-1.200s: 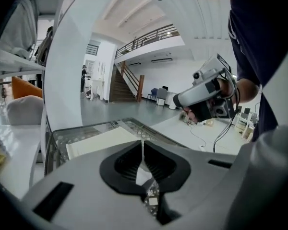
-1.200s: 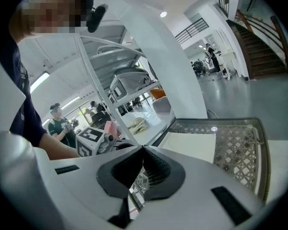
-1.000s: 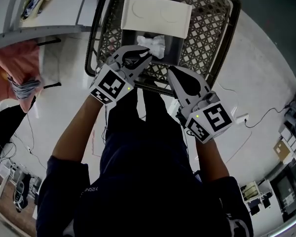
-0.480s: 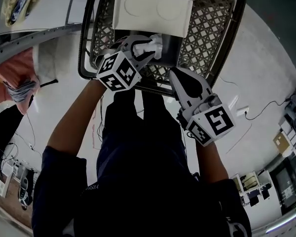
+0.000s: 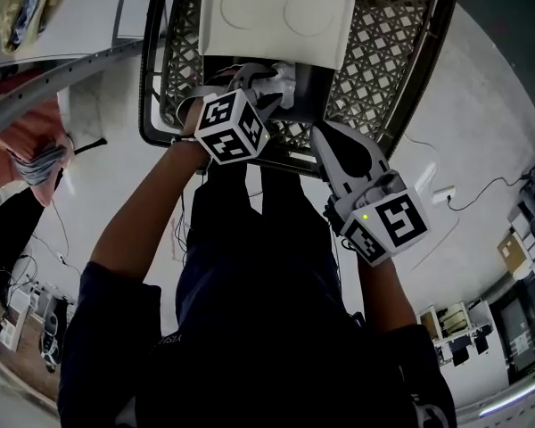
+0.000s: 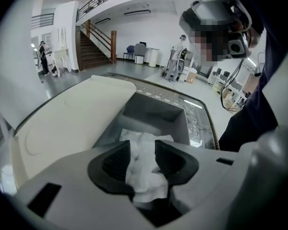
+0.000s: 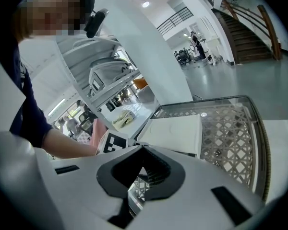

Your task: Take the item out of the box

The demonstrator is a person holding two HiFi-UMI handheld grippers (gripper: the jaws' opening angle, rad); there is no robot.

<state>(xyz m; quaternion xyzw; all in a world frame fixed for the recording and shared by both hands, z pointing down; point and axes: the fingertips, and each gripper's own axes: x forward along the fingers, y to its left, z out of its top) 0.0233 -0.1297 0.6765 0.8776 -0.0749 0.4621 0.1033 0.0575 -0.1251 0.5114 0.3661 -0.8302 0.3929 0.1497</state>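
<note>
The left hand-held gripper (image 6: 143, 150) was reached forward over the near rim of the basket (image 5: 388, 56), its marker cube turned up towards the head camera and its jaws pointing down into the box (image 6: 156, 113). Its jaws were opening, with the white tissue (image 6: 142, 174) lying between the two dark pads and bulging up out of the gap. The tissue was still inside the grey box, crumpled against its near wall. The bare left forearm (image 5: 147, 212) ran straight out from the body to that gripper.

The right hand-held gripper (image 7: 143, 147) was held lower and nearer to the body, just outside the basket's near rim, and angled towards the box. Its jaws were together at the tips, with nothing between them; only the basket's mesh showed through the gap behind the tips.

The box stood in the middle of the black mesh basket, its white lid (image 5: 276, 14) folded open on the far side. The basket stood on a pale floor (image 5: 455, 150).
</note>
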